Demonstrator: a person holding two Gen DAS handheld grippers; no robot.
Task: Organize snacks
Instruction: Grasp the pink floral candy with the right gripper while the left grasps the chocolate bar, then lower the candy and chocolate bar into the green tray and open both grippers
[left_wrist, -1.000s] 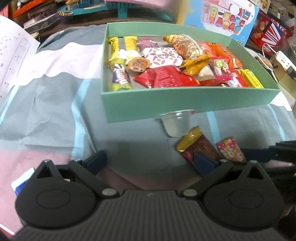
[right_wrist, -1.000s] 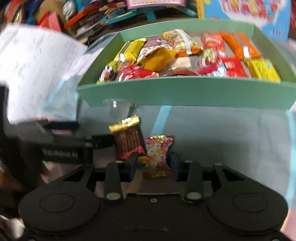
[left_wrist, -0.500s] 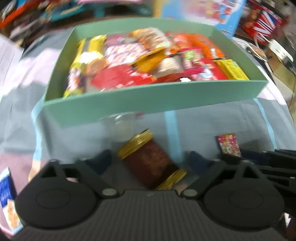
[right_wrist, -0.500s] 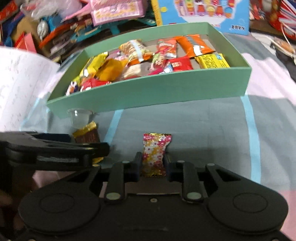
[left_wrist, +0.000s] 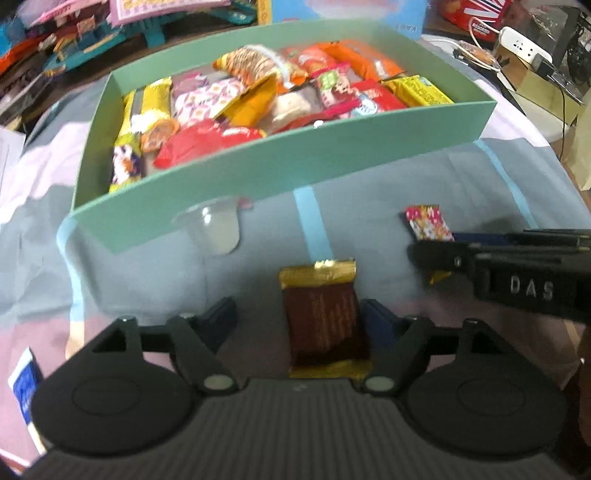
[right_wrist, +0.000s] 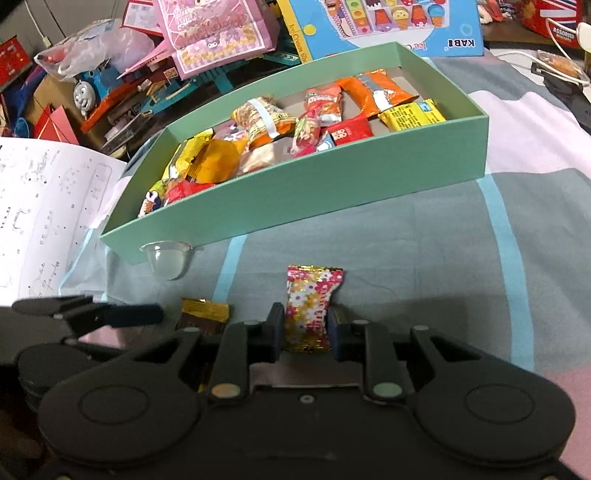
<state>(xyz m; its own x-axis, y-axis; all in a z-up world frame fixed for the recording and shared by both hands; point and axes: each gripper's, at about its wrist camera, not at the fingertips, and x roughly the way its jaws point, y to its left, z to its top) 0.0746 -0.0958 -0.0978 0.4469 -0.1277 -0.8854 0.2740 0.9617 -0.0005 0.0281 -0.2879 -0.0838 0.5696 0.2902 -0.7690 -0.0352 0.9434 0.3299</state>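
A mint-green box (left_wrist: 332, 155) (right_wrist: 295, 195) holds several snack packets. My left gripper (left_wrist: 301, 321) is open around a brown and gold chocolate packet (left_wrist: 321, 314), which lies on the cloth near the right finger; the packet also shows in the right wrist view (right_wrist: 203, 314). My right gripper (right_wrist: 306, 328) is shut on a pink flowered candy packet (right_wrist: 310, 306), also seen in the left wrist view (left_wrist: 428, 223). A clear plastic cup (left_wrist: 218, 229) (right_wrist: 168, 260) lies against the box's front wall.
The cloth (right_wrist: 406, 258) is grey, pink and white with light blue stripes. A white paper sheet (right_wrist: 40, 210) lies at the left. Toys and boxes (right_wrist: 218, 40) are piled behind the box. A small blue packet (left_wrist: 24, 384) lies at the left edge.
My left gripper moved right and now straddles the chocolate packet. My right gripper closed on the flowered candy packet and both views pulled back from the box.
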